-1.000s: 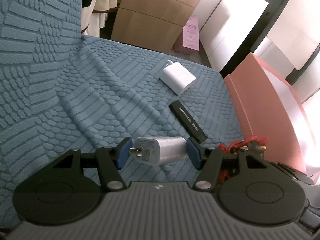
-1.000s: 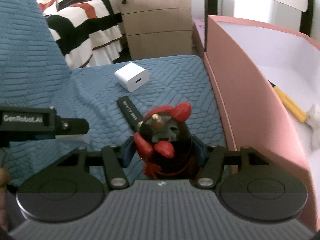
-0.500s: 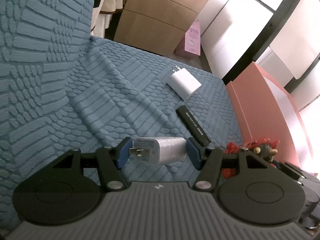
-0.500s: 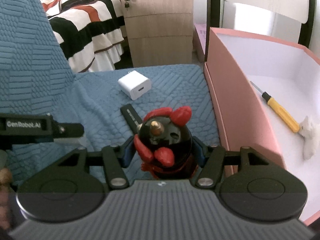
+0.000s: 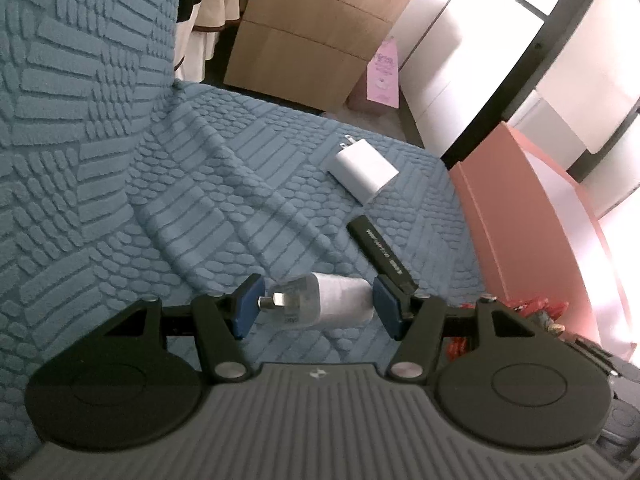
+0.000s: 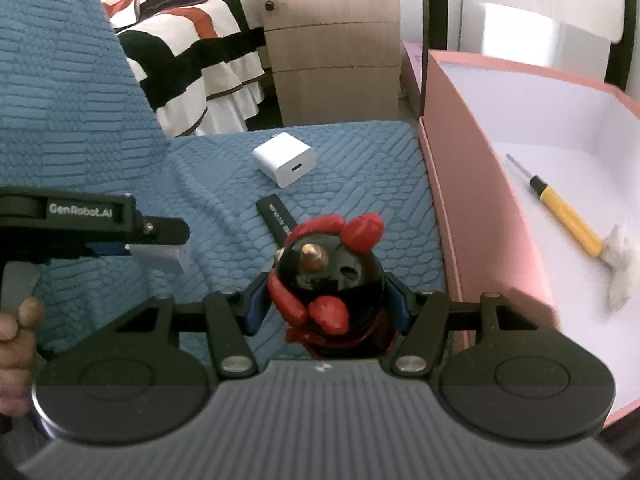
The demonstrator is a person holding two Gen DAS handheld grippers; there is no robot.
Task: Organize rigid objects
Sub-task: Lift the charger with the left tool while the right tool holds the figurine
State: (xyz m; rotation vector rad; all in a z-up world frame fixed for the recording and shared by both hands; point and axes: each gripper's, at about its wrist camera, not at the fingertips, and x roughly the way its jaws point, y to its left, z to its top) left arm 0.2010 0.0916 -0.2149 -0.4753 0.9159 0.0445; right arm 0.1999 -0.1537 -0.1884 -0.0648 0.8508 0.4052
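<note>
Both hands are up over the blue textured cushion [image 5: 208, 208], each with something clamped. The left gripper [image 5: 316, 307] has a white cylindrical charger [image 5: 324, 306] pinched crosswise between its blue pads [image 5: 248, 306], metal plug end toward the left pad, and it hangs clear above the cushion. From the right wrist view that same left gripper [image 6: 160, 236] shows at the left edge, with a hand [image 6: 16, 344] wrapped round its grip below.

The right gripper [image 6: 326, 306] is squeezed on a black rooster figurine [image 6: 324, 280], red comb on top, a small brass-coloured beak, red wattle hanging at the front. In the left wrist view only a sliver of red peeks past the gripper body at the lower right, so little can be told of it there.

Lying on the cushion: a white square charger [image 6: 284, 164] with its port facing this way, and just nearer, a black stick [image 5: 380, 252] with pale lettering, partly hidden behind the rooster in the right view.

To the right, hard against the cushion's edge, stands an open pink box [image 6: 460, 216] with a white inside. In it lie a yellow-handled screwdriver [image 6: 568, 216] and a small white object [image 6: 620, 264] touching its handle end; what it is I can't say, it's blurred.
</note>
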